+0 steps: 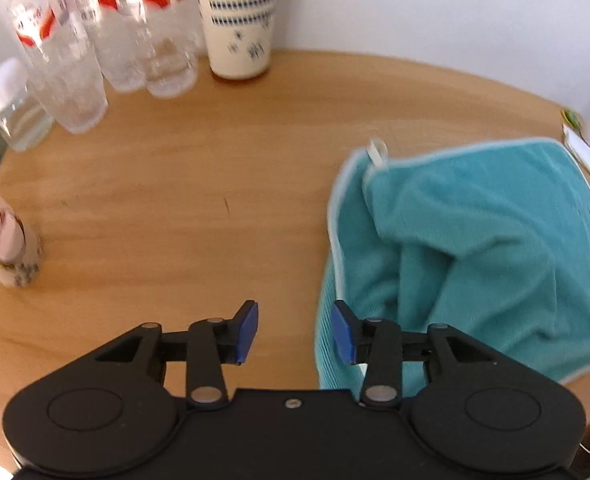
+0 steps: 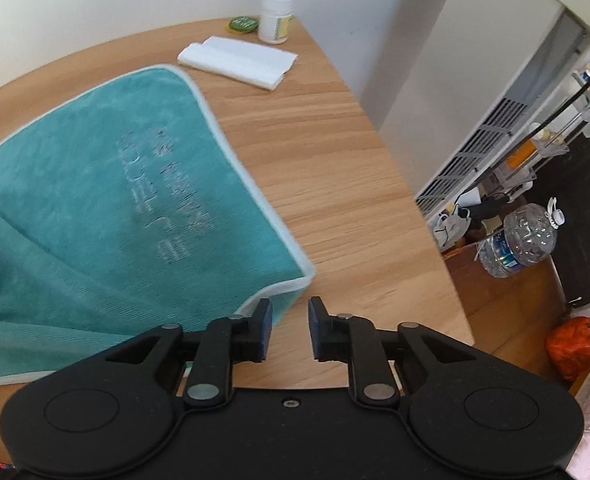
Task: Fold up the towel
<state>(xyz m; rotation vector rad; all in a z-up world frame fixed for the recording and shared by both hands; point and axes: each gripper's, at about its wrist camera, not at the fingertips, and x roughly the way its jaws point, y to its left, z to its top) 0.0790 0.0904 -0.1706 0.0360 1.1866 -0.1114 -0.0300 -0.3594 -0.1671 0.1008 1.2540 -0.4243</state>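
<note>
A wooden table (image 1: 175, 184) carries a rumpled teal towel (image 1: 475, 248), clear bottles (image 1: 67, 80), a patterned cup (image 1: 239, 20) and folded tissue (image 2: 239, 58).

On the wooden table (image 1: 175, 184): one teal towel (image 1: 475, 240), three clear water bottles (image 1: 107, 40), one cream patterned tumbler (image 1: 239, 20), one small white-capped jar (image 1: 13, 108), one white pill bottle (image 2: 277, 16), one green disc (image 2: 243, 23), one folded white tissue (image 2: 239, 60).
</note>
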